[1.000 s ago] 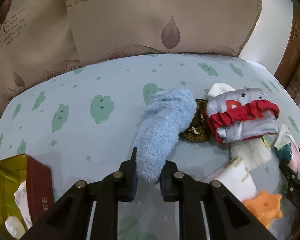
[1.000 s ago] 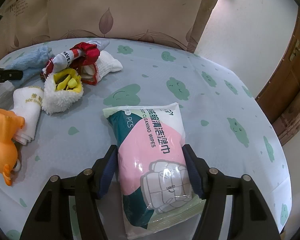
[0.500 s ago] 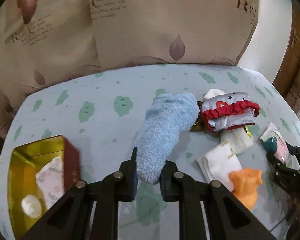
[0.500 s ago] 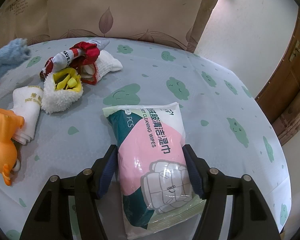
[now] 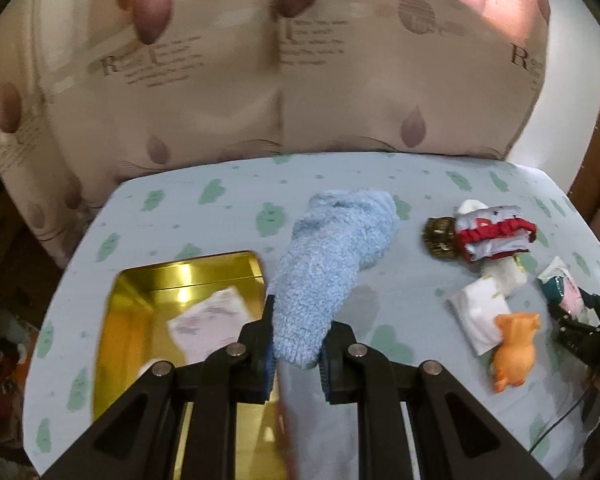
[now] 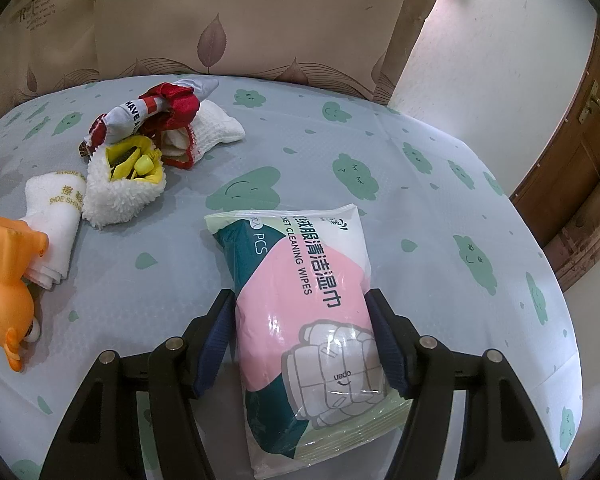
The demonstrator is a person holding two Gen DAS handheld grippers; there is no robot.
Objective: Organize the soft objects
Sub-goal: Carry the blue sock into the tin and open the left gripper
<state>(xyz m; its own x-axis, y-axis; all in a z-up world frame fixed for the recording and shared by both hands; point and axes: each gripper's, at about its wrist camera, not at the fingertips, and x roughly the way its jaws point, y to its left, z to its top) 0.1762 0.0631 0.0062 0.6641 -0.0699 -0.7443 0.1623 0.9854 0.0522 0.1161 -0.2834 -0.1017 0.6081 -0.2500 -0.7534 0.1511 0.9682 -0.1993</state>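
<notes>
In the left wrist view, a gold-lined box (image 5: 148, 320) sat open at the left of the table (image 5: 228, 188), with a pale packet (image 5: 210, 320) lying inside it. Just right of the box, the left gripper (image 5: 296, 350) was clamped on the lower end of a fluffy blue sock (image 5: 332, 256), which hung lifted above the table. Further right lay a small brown-gold item (image 5: 440, 236), a red and grey cloth bundle (image 5: 494, 232), a folded white towel (image 5: 478, 316) and an orange toy (image 5: 514, 354) touching the towel.

In the right wrist view, the orange toy (image 6: 2, 292) and the towel (image 6: 56, 216) sat at the left, near a white fleecy item with yellow inside (image 6: 120, 188). The right gripper (image 6: 306, 340) was closed against both sides of a pack of wet wipes (image 6: 300, 304) that lay on the table.
</notes>
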